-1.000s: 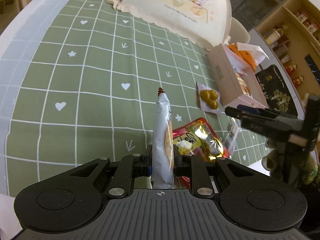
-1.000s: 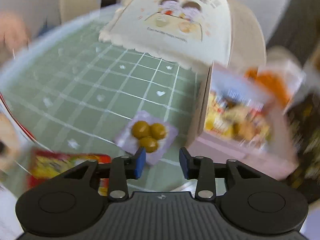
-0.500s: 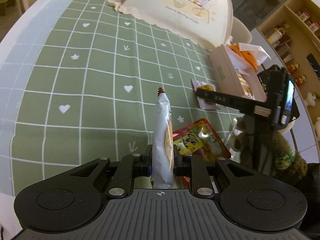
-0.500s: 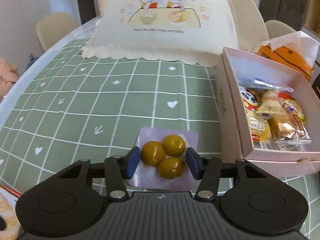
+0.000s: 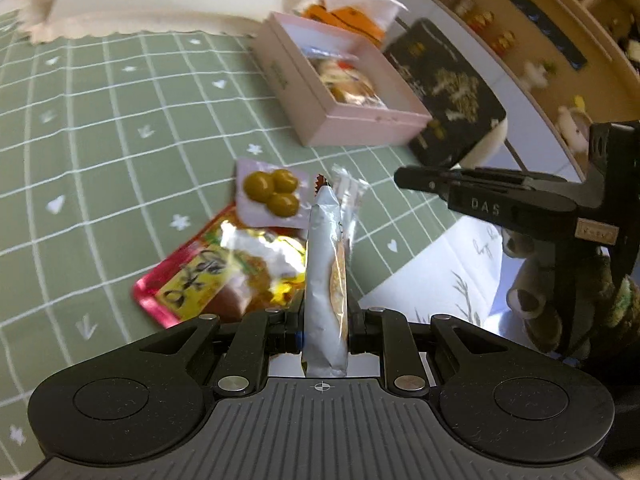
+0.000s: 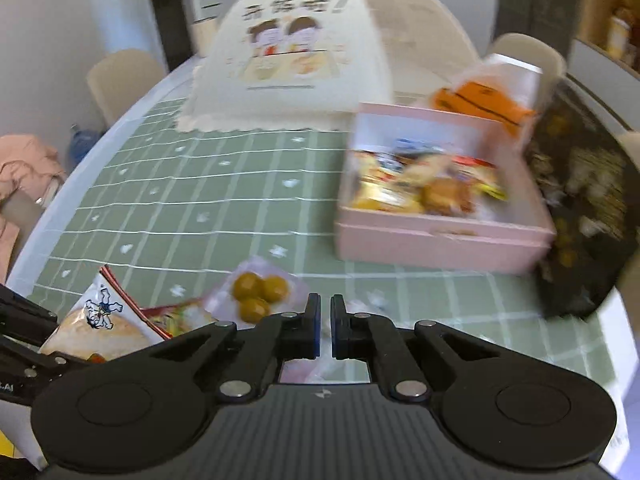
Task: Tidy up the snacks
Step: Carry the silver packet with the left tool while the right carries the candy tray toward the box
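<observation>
My left gripper [image 5: 325, 326] is shut on a silver snack packet [image 5: 325, 276], held upright; it shows as a white cracker packet in the right wrist view [image 6: 100, 322]. A purple pack of three green olives [image 5: 272, 194] [image 6: 256, 290] lies on the green cloth beside a red and yellow packet [image 5: 216, 272]. A small clear wrapper [image 5: 348, 190] lies just behind. The pink box [image 5: 340, 92] [image 6: 436, 200] holds several snacks. My right gripper [image 6: 325, 330] has its jaws nearly together with nothing visibly between them; it shows at the right [image 5: 404, 178] in the left wrist view.
A cream food cover [image 6: 296, 52] stands at the back of the table. A black lid [image 5: 444, 92] [image 6: 580, 208] lies right of the pink box, an orange bag [image 6: 480, 104] behind it. Chairs [image 6: 124, 80] and shelves [image 5: 520, 12] surround the table.
My right gripper pulled back from the olive pack and closed, leaving the pack on the cloth. My left gripper swung right toward the pink box with the silver packet.
</observation>
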The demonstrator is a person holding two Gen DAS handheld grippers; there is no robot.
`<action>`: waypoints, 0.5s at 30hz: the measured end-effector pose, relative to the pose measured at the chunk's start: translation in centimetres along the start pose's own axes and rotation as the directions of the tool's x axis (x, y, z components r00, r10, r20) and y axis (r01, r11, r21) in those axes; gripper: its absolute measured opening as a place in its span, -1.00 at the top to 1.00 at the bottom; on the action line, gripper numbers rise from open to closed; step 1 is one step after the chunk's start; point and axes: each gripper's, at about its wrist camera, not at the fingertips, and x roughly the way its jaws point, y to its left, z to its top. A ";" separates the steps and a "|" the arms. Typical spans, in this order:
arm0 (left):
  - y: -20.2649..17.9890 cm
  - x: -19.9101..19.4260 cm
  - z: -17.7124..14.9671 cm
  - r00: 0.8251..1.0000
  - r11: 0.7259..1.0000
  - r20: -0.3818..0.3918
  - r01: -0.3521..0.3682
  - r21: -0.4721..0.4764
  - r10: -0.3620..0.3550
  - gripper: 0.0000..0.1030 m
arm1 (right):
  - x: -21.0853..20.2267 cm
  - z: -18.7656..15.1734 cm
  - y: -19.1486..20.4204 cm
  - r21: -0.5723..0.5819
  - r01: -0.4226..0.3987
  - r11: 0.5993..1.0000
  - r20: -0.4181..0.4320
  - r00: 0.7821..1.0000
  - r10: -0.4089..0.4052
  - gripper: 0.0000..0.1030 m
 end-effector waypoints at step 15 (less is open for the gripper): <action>3.5 -2.7 -2.9 0.986 0.968 0.051 -0.142 -0.207 0.156 0.59 | 10.0 0.8 6.9 -0.088 -0.025 0.996 0.030 0.999 0.027 -0.07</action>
